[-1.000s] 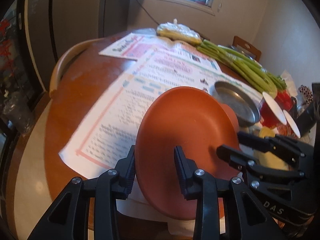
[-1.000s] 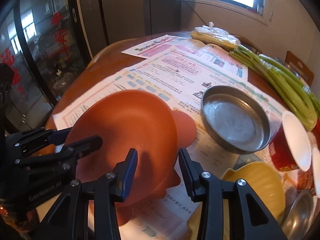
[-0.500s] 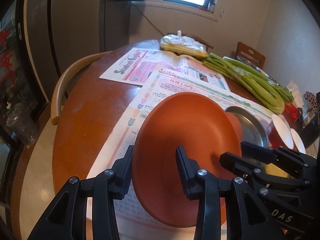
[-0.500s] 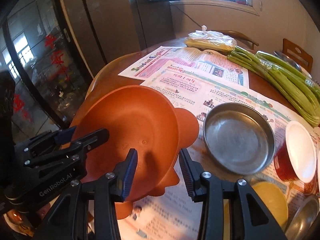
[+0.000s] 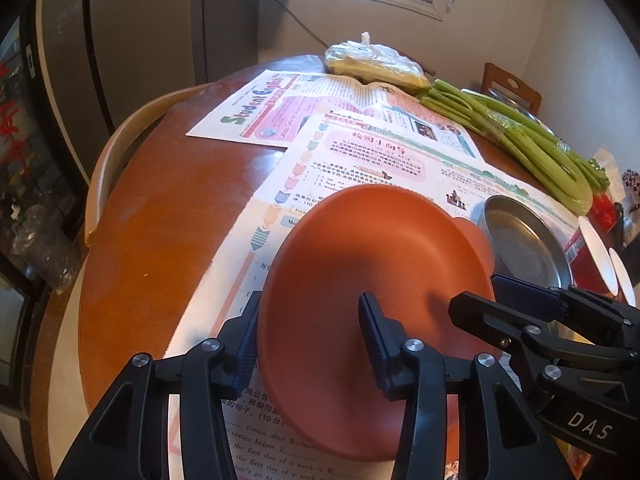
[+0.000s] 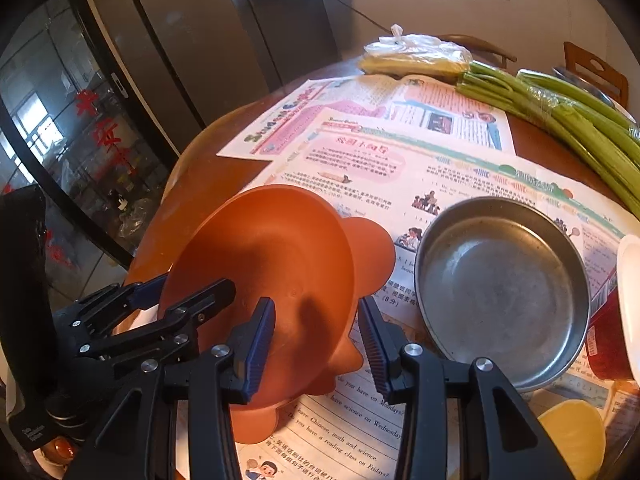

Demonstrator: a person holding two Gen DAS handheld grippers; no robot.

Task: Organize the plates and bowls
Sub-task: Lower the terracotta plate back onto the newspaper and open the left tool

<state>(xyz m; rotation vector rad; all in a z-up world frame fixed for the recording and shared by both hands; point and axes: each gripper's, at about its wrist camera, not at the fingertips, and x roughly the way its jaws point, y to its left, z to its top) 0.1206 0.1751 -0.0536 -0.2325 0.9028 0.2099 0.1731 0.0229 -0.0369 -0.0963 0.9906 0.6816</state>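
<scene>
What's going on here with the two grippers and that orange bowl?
A person is working two handheld grippers on the orange bowl, held tilted above the newspapers on the round table. The right gripper is clamped on the bowl's near rim. The left gripper straddles the opposite rim, and its jaws have just been opening, so it seems to be letting go. A metal pan sits empty beside the bowl.

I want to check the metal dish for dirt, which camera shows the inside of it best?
The right wrist view: the metal dish sits nearly whole and close, its inside open to view. The left wrist view shows it small at the right edge, partly hidden by the orange bowl.
</scene>
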